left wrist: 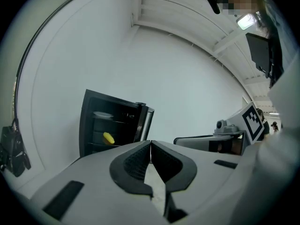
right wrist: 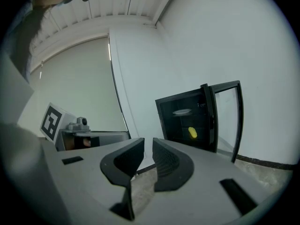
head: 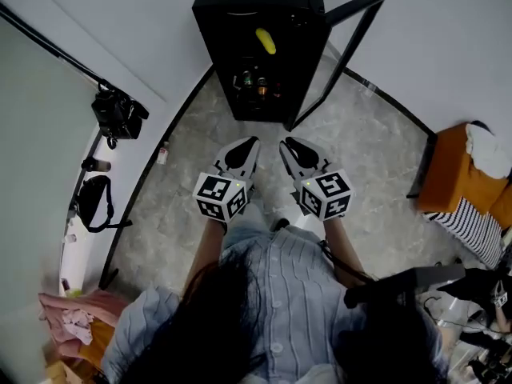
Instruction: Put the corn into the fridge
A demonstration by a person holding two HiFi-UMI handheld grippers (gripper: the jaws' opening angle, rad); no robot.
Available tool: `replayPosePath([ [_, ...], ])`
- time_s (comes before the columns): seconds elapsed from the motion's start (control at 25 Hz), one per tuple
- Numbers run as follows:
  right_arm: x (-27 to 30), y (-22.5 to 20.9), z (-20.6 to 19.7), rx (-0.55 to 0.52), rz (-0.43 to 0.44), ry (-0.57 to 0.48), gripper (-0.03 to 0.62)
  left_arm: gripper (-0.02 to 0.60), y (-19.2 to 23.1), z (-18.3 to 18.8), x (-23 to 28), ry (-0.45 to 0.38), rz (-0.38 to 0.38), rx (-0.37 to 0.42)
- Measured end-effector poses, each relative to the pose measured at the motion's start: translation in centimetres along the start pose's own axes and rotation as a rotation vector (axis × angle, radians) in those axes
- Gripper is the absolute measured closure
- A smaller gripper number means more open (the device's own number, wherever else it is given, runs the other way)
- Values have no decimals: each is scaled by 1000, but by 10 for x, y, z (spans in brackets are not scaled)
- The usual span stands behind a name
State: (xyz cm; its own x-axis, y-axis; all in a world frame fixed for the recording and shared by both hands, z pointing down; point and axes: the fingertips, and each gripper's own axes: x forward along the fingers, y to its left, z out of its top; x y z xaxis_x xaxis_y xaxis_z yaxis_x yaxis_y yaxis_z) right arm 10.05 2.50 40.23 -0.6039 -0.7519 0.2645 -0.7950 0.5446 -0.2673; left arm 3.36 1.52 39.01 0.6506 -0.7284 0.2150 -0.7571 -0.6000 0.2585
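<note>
Inside the fridge (head: 240,22), the corn (head: 266,41) lay on a middle shelf, below the shelf that carried a white plate (right wrist: 182,111) and above a lower shelf with bottles (head: 252,82). The fridge door (head: 336,58) stood swung wide open on the right of the cabinet. The fridge stood on the floor (head: 360,150) against the white wall.

Both grippers were held side by side in front of the person, well apart from the fridge and pointed toward it. The left gripper (head: 253,142) was clenched, its jaws meeting at the tips with nothing between them. The right gripper (head: 286,142) was released: its jaws stood a narrow gap apart and were empty.
</note>
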Motion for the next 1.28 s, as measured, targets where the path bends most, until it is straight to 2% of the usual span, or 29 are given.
replayPosePath([
  [0.24, -37, 20, -30, -17, 60, 29, 542, 574, -30, -25, -33, 4, 68, -15],
  [0.44, -68, 36, -48, 0, 93, 30, 549, 574, -61, -41, -57, 15, 79, -13],
  [0.68, -90, 52, -49, -9, 102, 2, 565, 574, -80, -45, -73, 14, 72, -6],
  [1.0, -122, 60, -56, -14, 97, -3, 566, 574, -117, -58, -79, 26, 19, 27],
  [1.28, -120, 60, -63, -9, 113, 7, 566, 574, -122, -62, -82, 34, 13, 61],
])
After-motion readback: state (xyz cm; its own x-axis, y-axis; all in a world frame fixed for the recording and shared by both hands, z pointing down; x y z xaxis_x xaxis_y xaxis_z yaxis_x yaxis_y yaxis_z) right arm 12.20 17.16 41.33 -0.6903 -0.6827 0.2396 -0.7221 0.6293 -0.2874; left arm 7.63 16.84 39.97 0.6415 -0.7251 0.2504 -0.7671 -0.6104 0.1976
